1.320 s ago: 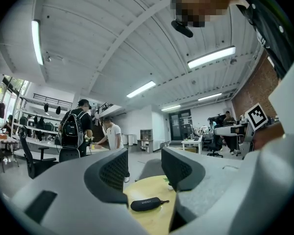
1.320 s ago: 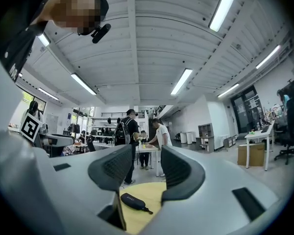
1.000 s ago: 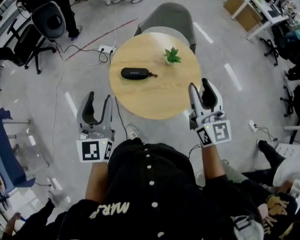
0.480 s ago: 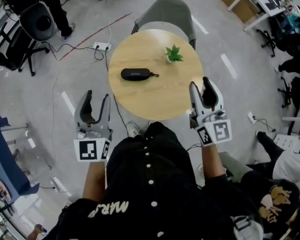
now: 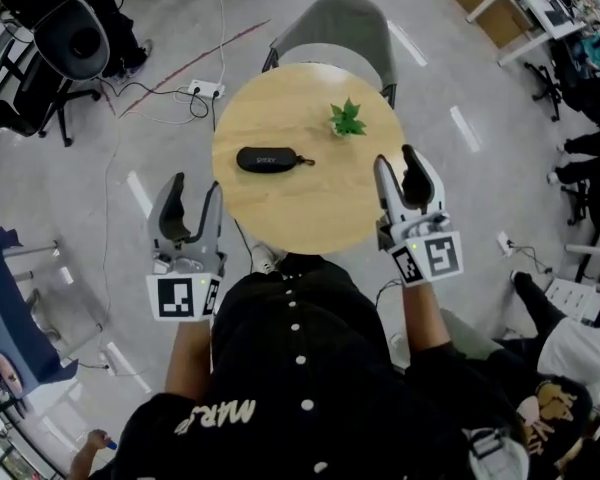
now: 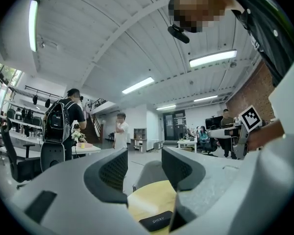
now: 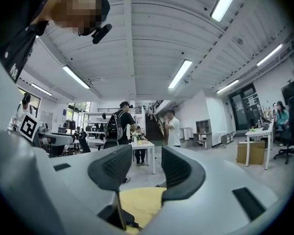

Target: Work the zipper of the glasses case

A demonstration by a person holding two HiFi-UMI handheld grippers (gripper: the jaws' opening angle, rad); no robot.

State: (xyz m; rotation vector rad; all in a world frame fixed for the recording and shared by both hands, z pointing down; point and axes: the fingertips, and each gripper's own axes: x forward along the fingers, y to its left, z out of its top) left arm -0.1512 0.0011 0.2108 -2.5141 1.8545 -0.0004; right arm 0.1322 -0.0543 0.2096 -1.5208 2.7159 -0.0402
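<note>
Jaws stand apart on both sides. My left gripper (image 5: 195, 196) hangs over the floor just left of the round wooden table (image 5: 310, 213), my right gripper (image 5: 397, 171) at its right edge, both empty. The black glasses case (image 5: 266, 158) lies flat left of centre on the table, well apart from both, with a small green plant (image 5: 347, 118) beyond.

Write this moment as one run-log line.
phase: before contact | left gripper: open, empty | right gripper: open, empty | glasses case: on round table, untouched
</note>
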